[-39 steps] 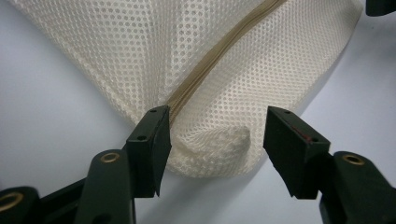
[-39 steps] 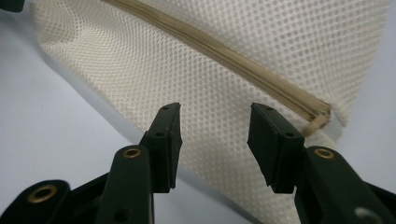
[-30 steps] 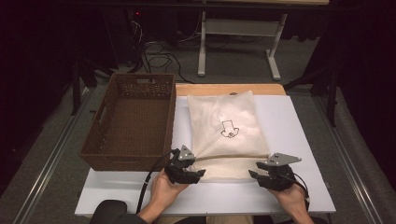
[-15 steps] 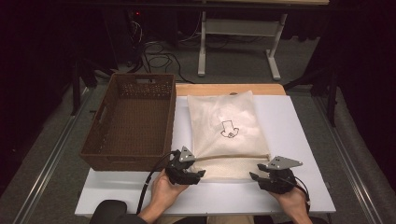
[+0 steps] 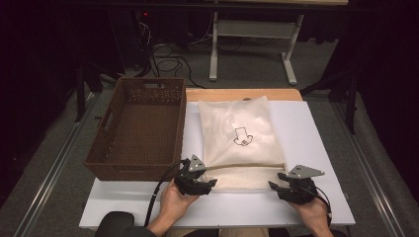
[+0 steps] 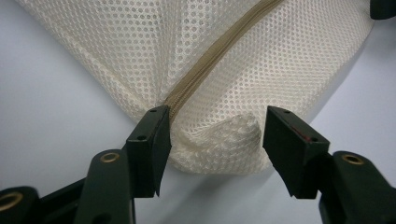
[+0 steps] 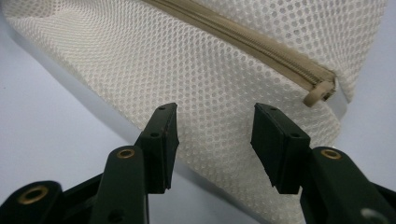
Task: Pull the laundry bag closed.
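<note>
— Between the jaws of the left gripper [image 6: 212, 140], what sits there?

— A bunched corner of the cream mesh bag [image 6: 219, 60]; the one jaw touches the mesh at the zipper [image 6: 212, 60] end, the other stands apart from it. The jaws are open, nothing clamped.

— And the right gripper [image 7: 212, 140]?

— Its jaws have just been opening and stand wide over the bag's near edge, pads clear of the mesh. Beyond the one jaw lies the zipper's end tab [image 7: 320, 93].

— Farther out?

— The bag lies flat on the white table [image 5: 316, 148], a wicker basket [image 5: 138, 128] beside it.
</note>
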`<state>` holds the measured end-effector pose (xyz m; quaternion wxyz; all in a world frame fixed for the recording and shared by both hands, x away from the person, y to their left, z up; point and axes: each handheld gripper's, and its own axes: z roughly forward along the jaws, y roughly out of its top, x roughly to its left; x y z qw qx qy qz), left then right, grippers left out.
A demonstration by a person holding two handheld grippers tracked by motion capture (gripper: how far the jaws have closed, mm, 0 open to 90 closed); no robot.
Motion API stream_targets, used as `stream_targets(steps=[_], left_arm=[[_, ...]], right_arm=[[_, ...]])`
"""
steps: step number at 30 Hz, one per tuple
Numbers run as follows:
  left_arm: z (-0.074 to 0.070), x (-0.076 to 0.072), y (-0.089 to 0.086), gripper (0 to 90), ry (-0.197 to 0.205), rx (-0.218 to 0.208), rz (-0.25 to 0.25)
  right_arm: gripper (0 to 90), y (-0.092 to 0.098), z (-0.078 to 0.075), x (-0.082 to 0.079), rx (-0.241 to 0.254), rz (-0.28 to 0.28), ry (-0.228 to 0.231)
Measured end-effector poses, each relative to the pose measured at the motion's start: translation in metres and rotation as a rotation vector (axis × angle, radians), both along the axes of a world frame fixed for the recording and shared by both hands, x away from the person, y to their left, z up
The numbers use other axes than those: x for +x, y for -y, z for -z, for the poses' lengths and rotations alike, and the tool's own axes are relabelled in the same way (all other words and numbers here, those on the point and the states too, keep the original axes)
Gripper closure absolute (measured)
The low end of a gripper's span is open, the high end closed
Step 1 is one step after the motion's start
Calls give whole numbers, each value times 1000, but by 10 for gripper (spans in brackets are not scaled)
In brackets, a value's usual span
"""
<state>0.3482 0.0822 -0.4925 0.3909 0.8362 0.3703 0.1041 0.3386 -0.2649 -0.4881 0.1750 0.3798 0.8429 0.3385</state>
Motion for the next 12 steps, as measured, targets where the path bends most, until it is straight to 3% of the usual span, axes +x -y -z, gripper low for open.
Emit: stream_targets(steps=[12], left_arm=[[0,1,-1,421,0,-6,-2]], right_arm=[[505,5,-1,0,4,24,22]])
